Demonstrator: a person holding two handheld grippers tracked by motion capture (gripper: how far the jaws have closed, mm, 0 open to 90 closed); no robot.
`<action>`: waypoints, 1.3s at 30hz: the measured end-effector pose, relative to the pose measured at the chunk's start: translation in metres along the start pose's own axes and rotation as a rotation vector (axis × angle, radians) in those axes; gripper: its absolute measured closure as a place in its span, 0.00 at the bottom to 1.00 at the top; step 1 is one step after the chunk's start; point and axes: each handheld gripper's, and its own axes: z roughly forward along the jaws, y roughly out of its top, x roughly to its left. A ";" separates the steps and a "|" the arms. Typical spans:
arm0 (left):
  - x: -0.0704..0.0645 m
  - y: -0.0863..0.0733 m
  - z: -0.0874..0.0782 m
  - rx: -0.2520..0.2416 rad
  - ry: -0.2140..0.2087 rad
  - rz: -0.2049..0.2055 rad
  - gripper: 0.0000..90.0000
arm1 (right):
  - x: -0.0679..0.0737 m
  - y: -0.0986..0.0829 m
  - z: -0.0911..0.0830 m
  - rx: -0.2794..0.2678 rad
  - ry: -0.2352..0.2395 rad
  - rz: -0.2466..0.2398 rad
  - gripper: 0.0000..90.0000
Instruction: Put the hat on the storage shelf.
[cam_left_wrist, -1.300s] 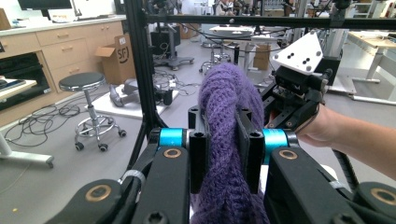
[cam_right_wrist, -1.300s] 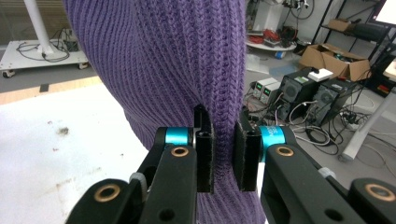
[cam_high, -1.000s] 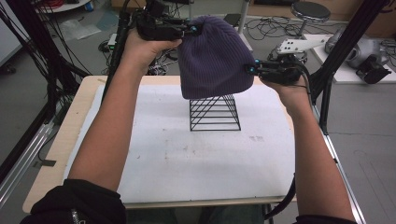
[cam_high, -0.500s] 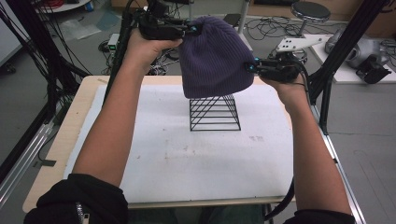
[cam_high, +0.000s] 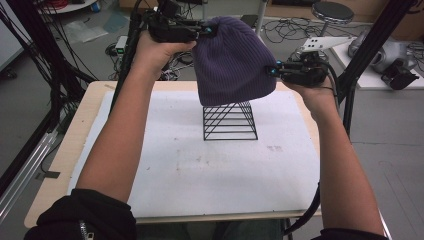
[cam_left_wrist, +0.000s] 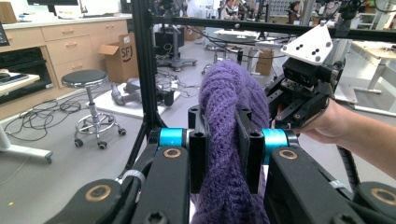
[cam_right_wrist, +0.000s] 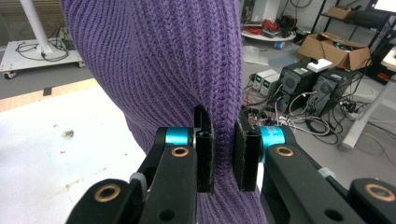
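Both grippers' jaws clamped on the purple beanie (cam_high: 230, 60).

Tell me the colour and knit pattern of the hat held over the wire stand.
Purple, in a ribbed knit; the hat shows it best in the right gripper view.

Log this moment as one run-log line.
left tool: shut on purple beanie | right tool: shut on purple beanie | beanie: held over black wire stand

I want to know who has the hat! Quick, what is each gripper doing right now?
Left gripper: shut on the purple knit beanie.
Right gripper: shut on the beanie's other side.
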 end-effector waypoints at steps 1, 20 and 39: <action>-0.001 0.001 -0.001 -0.001 0.004 0.001 0.87 | 0.000 0.000 0.000 -0.003 -0.001 0.005 0.91; 0.003 -0.002 -0.005 -0.008 0.026 -0.020 0.87 | 0.000 0.014 0.005 0.052 0.002 0.082 0.91; 0.011 -0.009 0.003 0.006 0.037 -0.023 0.87 | -0.005 0.009 0.009 0.070 -0.029 0.063 0.91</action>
